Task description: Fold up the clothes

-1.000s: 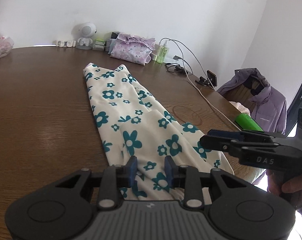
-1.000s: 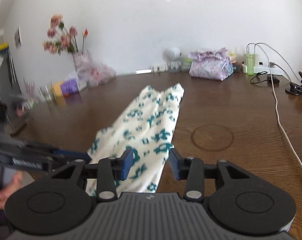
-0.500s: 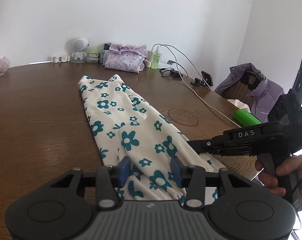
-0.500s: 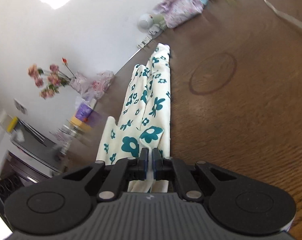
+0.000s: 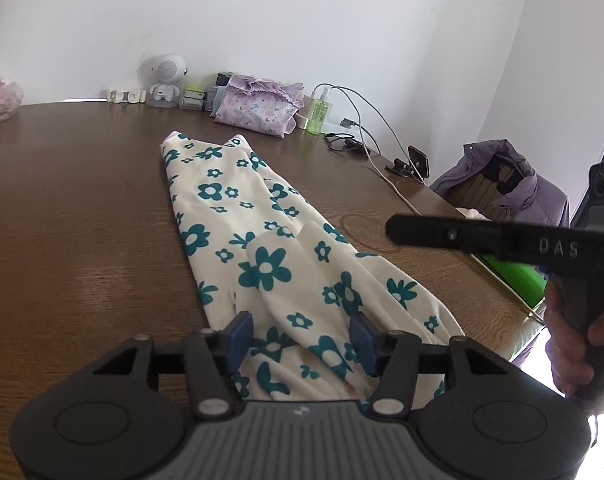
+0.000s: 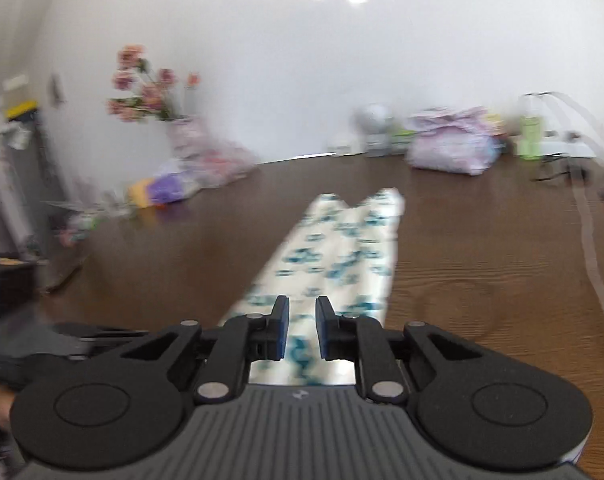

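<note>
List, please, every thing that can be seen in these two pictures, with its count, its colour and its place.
Floral garment: one, cream with teal flowers, lying lengthwise on the table.
Table: one, dark brown wood.
Robot-shaped speaker: one, white, far edge by the wall.
Fabric bundle: one, lilac print, far edge.
Bottle: one, light green, beside the bundle.
Cables: several, white and black, right side of table.
Jacket: one, purple, on a chair at right.
Flowers: one bunch, pink, far left, blurred.
Left gripper: black, blue pads, open over the garment's near end.
Right gripper: black, slightly open above the garment.
Hand: one, on the right gripper's handle.
</note>
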Motion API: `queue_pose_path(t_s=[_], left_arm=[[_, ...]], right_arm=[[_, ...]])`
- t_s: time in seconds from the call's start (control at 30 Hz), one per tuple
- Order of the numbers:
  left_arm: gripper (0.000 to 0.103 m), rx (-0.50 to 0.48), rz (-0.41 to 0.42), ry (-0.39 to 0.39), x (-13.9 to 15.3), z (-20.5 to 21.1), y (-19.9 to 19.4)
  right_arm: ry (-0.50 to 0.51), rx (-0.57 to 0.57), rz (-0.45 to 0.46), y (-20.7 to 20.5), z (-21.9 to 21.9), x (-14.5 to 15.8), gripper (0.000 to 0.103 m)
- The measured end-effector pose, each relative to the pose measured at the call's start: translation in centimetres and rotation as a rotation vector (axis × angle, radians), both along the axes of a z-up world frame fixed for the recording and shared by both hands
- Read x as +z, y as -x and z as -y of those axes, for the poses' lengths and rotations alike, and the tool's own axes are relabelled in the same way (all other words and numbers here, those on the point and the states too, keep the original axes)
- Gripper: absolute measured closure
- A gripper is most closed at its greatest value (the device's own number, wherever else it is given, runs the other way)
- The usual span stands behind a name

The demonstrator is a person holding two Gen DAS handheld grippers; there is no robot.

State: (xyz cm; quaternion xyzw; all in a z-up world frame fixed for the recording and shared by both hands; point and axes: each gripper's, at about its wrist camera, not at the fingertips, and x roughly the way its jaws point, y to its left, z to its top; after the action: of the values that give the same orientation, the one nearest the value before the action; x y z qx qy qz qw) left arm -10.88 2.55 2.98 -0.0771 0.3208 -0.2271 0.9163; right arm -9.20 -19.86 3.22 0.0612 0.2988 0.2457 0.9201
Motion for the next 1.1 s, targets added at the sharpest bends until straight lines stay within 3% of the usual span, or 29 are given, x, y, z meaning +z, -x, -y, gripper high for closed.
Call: queue_pose_path(t_s=[0.1,0.2,0.23,0.27,0.33,0.43,0.63,0.7,0.73,0.9,1.0,1.1], left_arm=[[0.050,-0.012,-0.027,0.104,0.3,-2.1,-0.4],[0.052,0.079,-0.070,0.236,0.4,-5.3,-1.5],[0.058,0.115,-0.104,0.267,0.3,-6.2,-2.2],[0.076,0.122,-0.134,0.281,0.1,-6.5,-2.9],[0.099,0.099,-0.160,0.253,0.1,-5.9,-4.0],[0.099,0.058,-0.179,0.183,0.1,-4.5,-4.6],[0.091,0.088,-0.265,0.239,-0.7,-4.9,-5.4],[0.094,0.085,-0.257,0.229,-0.6,-4.7,-5.5],[0.101,0.093,-0.250,0.236,-0.6,-4.8,-5.5],[0.103,0.174,-0.191,0.299,-0.4,-6.1,-5.1],[0.103,0.228,-0.173,0.306,-0.4,-6.7,-4.6],[0.103,0.213,-0.177,0.275,-1.0,-5.8,-4.6]], right_arm=[[-0.014,0.061,-0.048,-0.2,-0.9,-0.7,0.089],[-0.037,0.089,-0.079,-0.2,-1.3,-1.4,0.090],[-0.049,0.081,-0.080,0.0,-1.1,-1.6,0.090],[-0.059,0.075,-0.082,0.1,-1.1,-1.8,0.090],[-0.069,0.067,-0.082,0.3,-1.0,-1.9,0.090],[-0.082,0.055,-0.081,0.5,-1.0,-2.2,0.090],[-0.098,0.045,-0.079,0.4,-1.0,-2.3,0.089],[-0.100,0.050,-0.078,0.3,-0.9,-2.4,0.089],[-0.100,0.053,-0.078,0.3,-0.9,-2.4,0.089],[-0.100,0.055,-0.072,0.4,-0.9,-2.5,0.089],[-0.101,0.051,-0.070,0.5,-0.9,-2.6,0.089],[-0.100,0.051,-0.069,0.5,-1.0,-2.7,0.089]])
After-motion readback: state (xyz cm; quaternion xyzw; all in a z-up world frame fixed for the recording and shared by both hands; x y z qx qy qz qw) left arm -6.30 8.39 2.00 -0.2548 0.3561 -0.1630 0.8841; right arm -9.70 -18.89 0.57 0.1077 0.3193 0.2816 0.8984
